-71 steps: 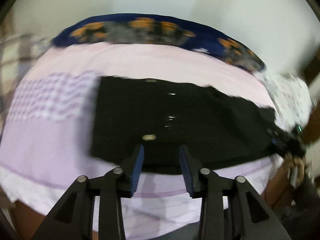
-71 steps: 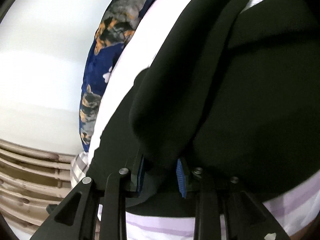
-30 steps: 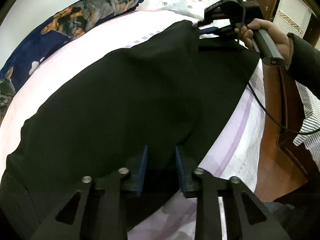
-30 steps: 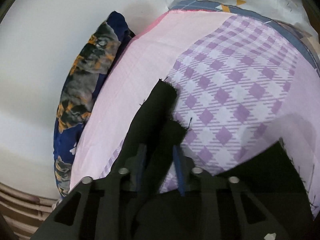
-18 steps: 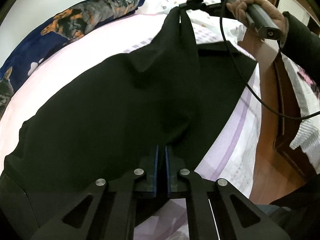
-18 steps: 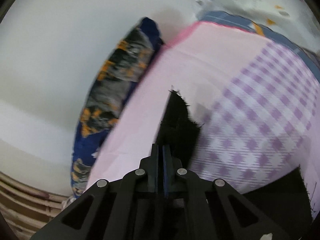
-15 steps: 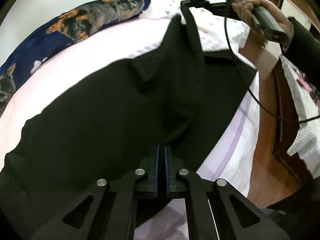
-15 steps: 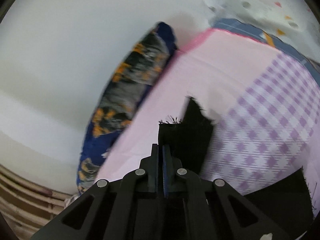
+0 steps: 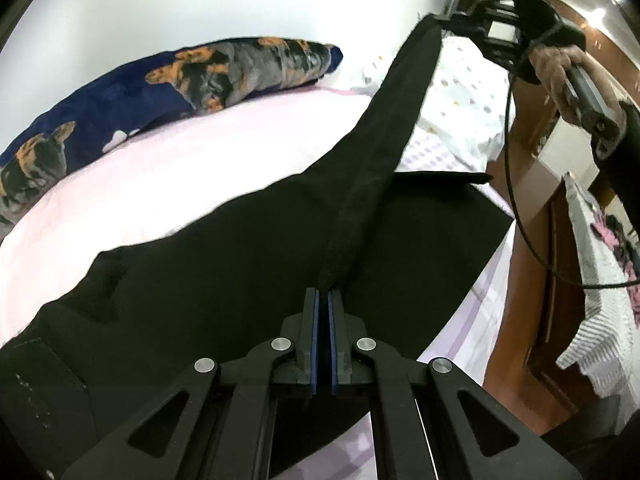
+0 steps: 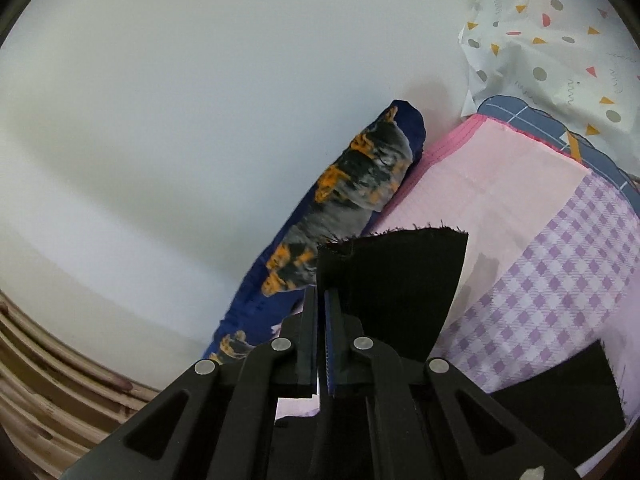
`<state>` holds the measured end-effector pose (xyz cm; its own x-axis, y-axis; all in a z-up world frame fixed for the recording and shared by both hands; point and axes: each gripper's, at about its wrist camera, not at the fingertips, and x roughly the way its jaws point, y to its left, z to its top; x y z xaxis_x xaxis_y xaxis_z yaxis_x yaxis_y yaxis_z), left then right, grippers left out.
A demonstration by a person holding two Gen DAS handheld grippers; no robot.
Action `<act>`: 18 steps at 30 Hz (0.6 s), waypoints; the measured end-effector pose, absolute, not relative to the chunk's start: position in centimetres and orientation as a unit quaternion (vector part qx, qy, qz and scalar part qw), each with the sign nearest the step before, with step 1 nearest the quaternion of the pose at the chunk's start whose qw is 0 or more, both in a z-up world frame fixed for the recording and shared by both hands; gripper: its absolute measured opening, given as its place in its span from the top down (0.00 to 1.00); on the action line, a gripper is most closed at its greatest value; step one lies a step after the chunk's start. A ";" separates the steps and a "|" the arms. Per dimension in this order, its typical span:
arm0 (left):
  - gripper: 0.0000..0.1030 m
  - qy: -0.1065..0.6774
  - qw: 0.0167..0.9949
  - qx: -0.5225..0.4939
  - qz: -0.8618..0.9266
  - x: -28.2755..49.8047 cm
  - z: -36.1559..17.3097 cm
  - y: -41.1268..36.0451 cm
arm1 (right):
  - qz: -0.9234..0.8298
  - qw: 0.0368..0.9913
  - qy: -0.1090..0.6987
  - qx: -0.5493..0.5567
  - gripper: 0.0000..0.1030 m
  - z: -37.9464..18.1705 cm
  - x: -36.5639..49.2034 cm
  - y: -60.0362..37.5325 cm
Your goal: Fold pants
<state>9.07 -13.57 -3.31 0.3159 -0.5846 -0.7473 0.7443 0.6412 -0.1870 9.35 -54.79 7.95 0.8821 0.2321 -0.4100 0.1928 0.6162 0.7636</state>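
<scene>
Black pants (image 9: 248, 264) lie spread across a pink and lilac bedsheet (image 9: 168, 168), and we hold one leg of them lifted off the bed between our two tools. Our left gripper (image 9: 322, 308) sits low over the near part of the fabric, its blue-padded fingers (image 9: 313, 344) pressed nearly together on a bunched ridge of the cloth. From that pinch the leg rises as a taut dark band up and away to the right gripper (image 9: 444, 20), which shows in the left wrist view high above the far end of the bed. There our right hand (image 9: 560, 68) is wrapped around the grey handle, the forearm in a dark sleeve angled down from the upper right, and a black cable (image 9: 520, 200) hangs in a loop below it.

In the right wrist view the right gripper (image 10: 321, 300) has its fingers drawn close with only a thin slit between them, clamped on the frayed hem of the leg (image 10: 392, 280), which fans out flat to the right of the tips. The other leg's hem (image 10: 560, 392) rests on the checked part of the sheet at the lower right.

A navy pillow with an orange and grey print (image 9: 160, 84) lies along the white wall (image 10: 200, 100), and a white cover with coloured dots and triangles (image 10: 552, 40) sits at the head of the bed. We can read no writing or brand anywhere
</scene>
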 end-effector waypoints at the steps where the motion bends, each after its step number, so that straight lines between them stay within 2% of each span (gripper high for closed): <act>1: 0.96 0.412 0.806 0.094 -0.414 9.0 -3.1 -13.3 | 0.014 0.867 0.238 0.438 0.96 8.3 8.9 -54.7; 9: 0.96 0.392 0.814 0.089 -0.420 8.9 -2.1 -12.6 | 0.005 0.872 0.233 0.430 0.96 9.5 7.7 -54.6; 18: 0.96 0.391 0.782 0.140 -0.466 6.4 -3.6 -14.7 | -0.066 0.853 0.231 0.464 0.96 5.0 1.8 -57.3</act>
<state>6.42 -14.68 -3.60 0.2612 -0.6188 -0.7408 0.8369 0.5277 -0.1457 1.80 -57.25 5.01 0.8843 0.1016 -0.4557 0.3274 0.5609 0.7604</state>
